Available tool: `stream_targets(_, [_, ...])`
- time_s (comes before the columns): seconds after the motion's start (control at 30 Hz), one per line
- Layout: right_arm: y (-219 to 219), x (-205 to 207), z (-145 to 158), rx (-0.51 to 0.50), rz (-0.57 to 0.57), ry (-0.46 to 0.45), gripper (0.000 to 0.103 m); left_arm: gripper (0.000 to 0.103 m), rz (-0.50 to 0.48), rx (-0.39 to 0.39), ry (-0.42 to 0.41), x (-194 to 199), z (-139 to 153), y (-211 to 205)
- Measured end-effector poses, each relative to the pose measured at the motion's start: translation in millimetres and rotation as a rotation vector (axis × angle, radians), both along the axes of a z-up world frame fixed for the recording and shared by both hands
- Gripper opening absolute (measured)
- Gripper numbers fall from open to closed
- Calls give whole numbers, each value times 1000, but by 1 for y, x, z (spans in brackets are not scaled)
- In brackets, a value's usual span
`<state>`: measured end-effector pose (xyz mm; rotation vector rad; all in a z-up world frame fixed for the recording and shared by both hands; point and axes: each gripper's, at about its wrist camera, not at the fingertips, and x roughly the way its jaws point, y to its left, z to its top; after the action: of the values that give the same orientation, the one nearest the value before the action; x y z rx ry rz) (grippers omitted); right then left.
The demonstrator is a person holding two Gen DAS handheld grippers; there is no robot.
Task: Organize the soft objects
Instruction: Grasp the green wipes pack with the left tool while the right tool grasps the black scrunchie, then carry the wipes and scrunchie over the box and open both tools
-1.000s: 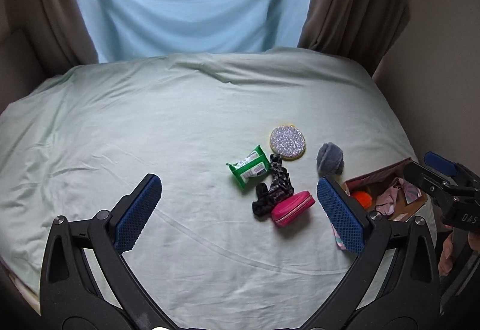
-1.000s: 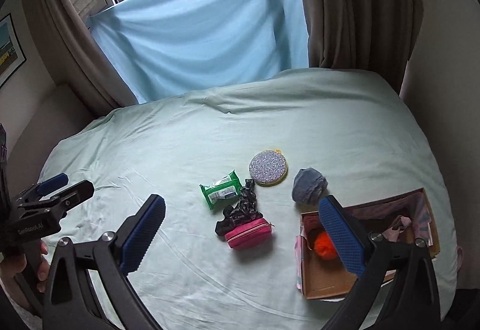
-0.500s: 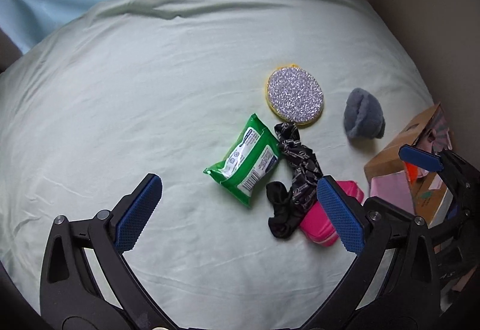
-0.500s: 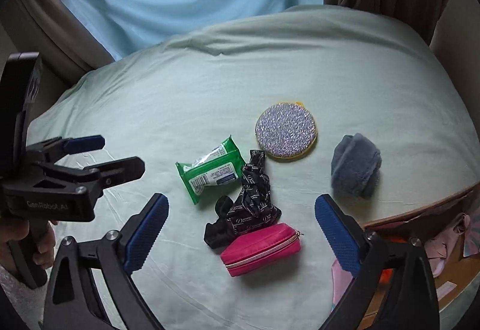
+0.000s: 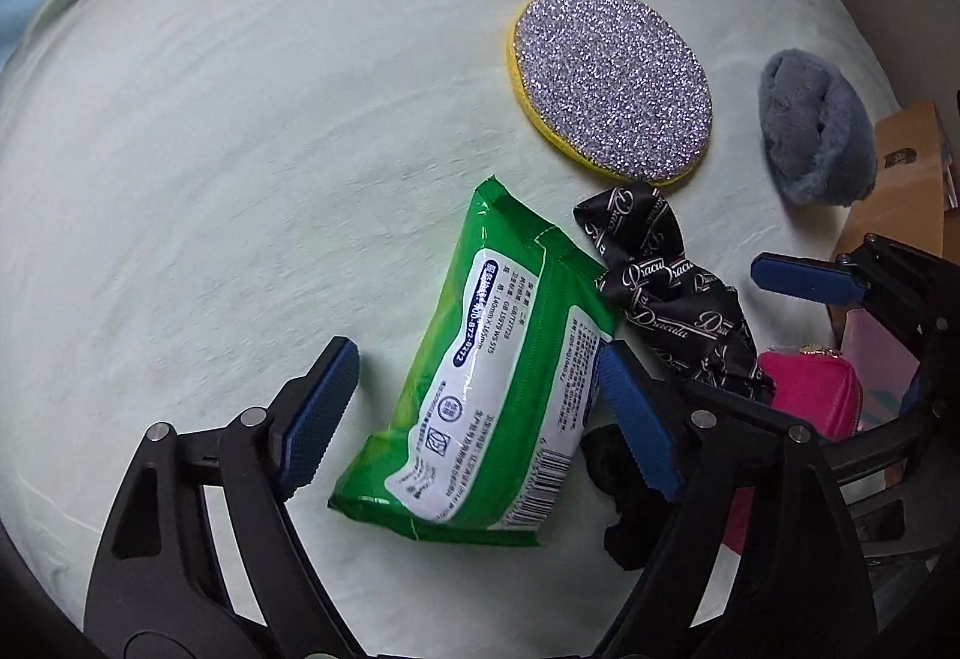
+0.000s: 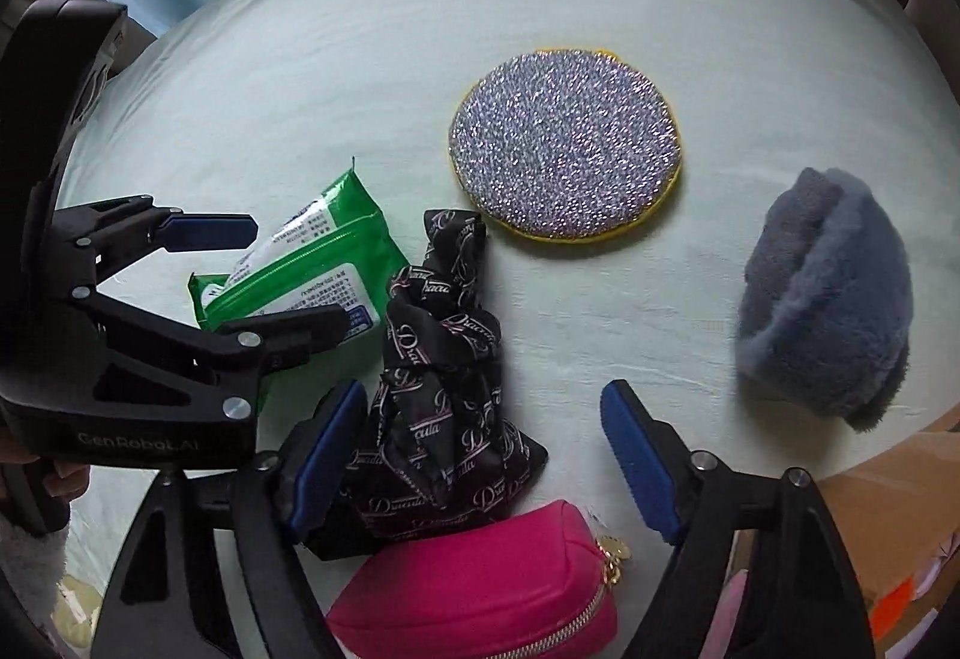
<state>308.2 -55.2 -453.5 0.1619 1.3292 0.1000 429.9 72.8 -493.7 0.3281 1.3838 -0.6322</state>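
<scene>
The left gripper (image 5: 474, 413) hangs low over the bed (image 5: 210, 149), jaws spread wide on either side of the green wipes pack (image 5: 486, 395) without pinching it. The right gripper (image 6: 483, 458) is also agape, straddling the black printed cloth (image 6: 444, 377), with the pink zip pouch (image 6: 480, 593) nearest at 6 o'clock. Farther off, the glittery round pad (image 6: 567, 143) lies at 12 o'clock, the grey fuzzy bundle (image 6: 828, 311) at 2 o'clock, beside the cardboard box (image 6: 888, 515).

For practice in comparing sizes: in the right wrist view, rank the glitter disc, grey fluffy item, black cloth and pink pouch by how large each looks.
1. Glitter disc
2. Black cloth and grey fluffy item: alike, not ranked.
Pink pouch: cut off by the frame and nearest the camera, so unsure.
</scene>
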Motion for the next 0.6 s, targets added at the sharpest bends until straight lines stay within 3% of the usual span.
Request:
stream_targets(0.23, [9,9,-11,21,78,22,50,67,-11,-33,20,-3,-6,0])
stream_targets(0.3, [15,11,-11,16,106,21,41,51,-24,-50,35,-6,-6,-2])
stream_targets(0.6, [13,3,3,2,86,-6,34,39,43,-60,31,-9,6,6])
